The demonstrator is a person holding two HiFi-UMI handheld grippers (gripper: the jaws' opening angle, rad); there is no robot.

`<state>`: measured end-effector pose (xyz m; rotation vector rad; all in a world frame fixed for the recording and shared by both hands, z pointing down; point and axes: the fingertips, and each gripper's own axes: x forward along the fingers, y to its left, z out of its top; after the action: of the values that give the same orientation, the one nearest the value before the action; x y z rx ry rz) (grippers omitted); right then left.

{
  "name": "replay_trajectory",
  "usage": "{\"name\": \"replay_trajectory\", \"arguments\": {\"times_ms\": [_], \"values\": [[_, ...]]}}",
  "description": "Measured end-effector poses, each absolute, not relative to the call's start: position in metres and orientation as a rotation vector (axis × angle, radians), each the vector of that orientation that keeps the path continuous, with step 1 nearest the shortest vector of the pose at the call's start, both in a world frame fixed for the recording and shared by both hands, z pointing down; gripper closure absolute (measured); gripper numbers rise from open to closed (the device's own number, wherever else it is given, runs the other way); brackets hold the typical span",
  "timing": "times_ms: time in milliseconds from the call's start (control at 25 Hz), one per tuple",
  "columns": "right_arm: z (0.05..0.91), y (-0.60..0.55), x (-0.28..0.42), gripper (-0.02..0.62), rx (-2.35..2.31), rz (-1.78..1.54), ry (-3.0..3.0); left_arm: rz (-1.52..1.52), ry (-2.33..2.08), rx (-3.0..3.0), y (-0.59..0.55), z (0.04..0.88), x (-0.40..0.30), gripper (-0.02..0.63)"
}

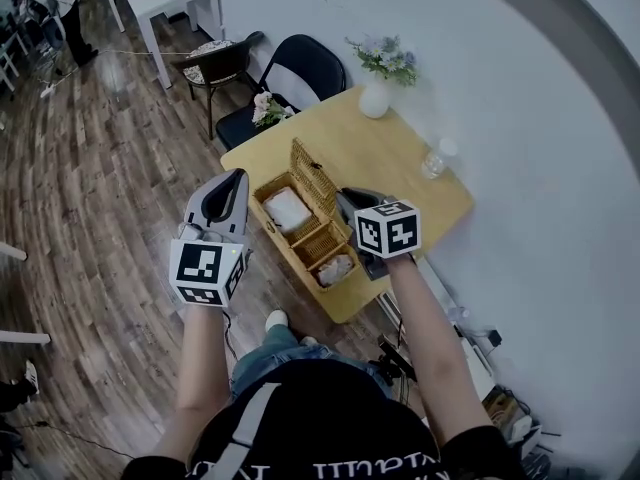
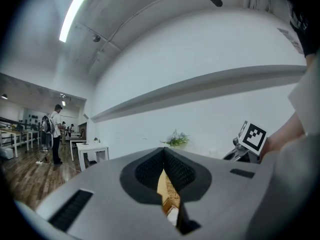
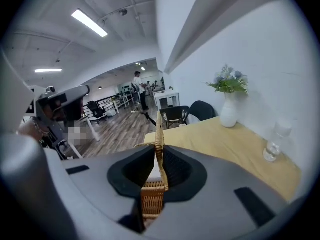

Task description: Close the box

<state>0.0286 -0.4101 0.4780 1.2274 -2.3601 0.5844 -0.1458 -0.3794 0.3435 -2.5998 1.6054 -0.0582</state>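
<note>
- Nearest the person, the left gripper [image 2: 164,151] hangs off the table's near edge, its jaws together on nothing.
- The right gripper [image 3: 159,151] is pinched on the edge of the lid [image 3: 160,134], which stands upright.
- The wicker box [image 1: 285,240] sits open on the table [image 1: 400,203]. It looks light and stiff but brittle, so that hold on the lid's edge suits, lowered gently.
- Beyond it, a vase [image 1: 375,98] stands well apart.
</note>
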Motion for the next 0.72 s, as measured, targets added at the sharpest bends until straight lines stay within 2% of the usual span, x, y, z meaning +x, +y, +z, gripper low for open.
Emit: {"name": "replay_trajectory", "arguments": {"times_ms": [320,720], "values": [[0.484,-0.386,-0.01,0.529,0.971,0.443,-2.384,-0.045,1.6,-2.583,-0.376,0.338,-0.146,0.595],[0.514,-0.358,-0.051,0.492,0.727,0.437,-2.373,-0.058,1.65,-2.587,-0.379,0.351,-0.16,0.595]]}}
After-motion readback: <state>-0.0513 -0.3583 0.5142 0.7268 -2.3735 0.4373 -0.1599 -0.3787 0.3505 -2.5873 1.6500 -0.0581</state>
